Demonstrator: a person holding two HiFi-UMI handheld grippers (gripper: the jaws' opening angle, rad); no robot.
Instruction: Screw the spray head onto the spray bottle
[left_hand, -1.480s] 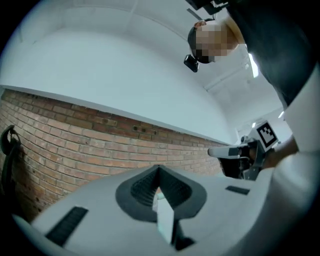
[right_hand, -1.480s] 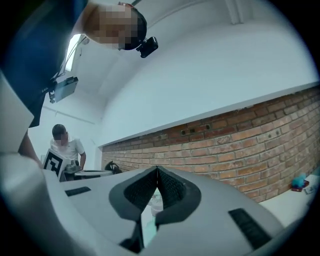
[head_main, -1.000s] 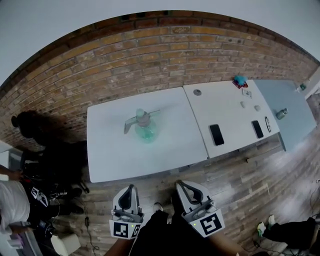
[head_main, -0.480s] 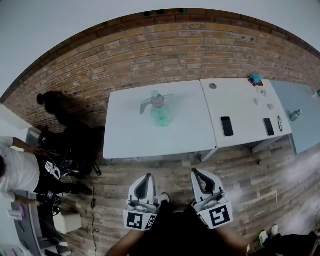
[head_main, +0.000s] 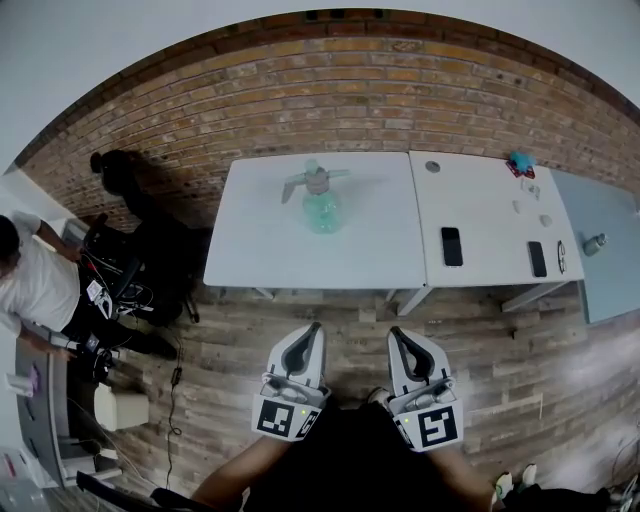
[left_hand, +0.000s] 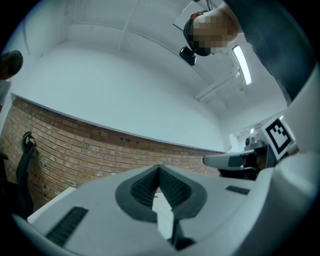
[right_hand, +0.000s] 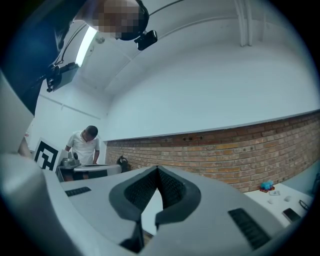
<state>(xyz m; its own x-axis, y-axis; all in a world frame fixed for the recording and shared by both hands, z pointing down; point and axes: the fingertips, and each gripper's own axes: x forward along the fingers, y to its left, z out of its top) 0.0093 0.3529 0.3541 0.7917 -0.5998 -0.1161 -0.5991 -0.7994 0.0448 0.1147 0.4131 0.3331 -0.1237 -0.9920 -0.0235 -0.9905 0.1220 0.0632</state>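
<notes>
A pale green spray bottle (head_main: 322, 213) stands toward the back of the left white table (head_main: 260, 250). The grey spray head (head_main: 315, 182) shows at the bottle's far side; I cannot tell whether it sits on the neck or lies behind it. My left gripper (head_main: 314, 328) and right gripper (head_main: 396, 333) hover side by side over the wooden floor, well short of the table's front edge. Both point toward the table. In the left gripper view the left gripper (left_hand: 159, 168) is shut with nothing between its pads. The right gripper (right_hand: 158, 169) is also shut and holds nothing.
A second white table (head_main: 480, 215) adjoins on the right, with two dark phones (head_main: 452, 246) and a teal object (head_main: 519, 160). Farther right is a grey-blue table (head_main: 605, 270). A brick wall (head_main: 330, 100) runs behind. At left, a person in white (head_main: 35, 290) stands by dark equipment (head_main: 140, 270).
More floor now lies between the grippers and the table's front edge, and the table sits higher and further right in the head view. Both grippers stay shut and empty.
</notes>
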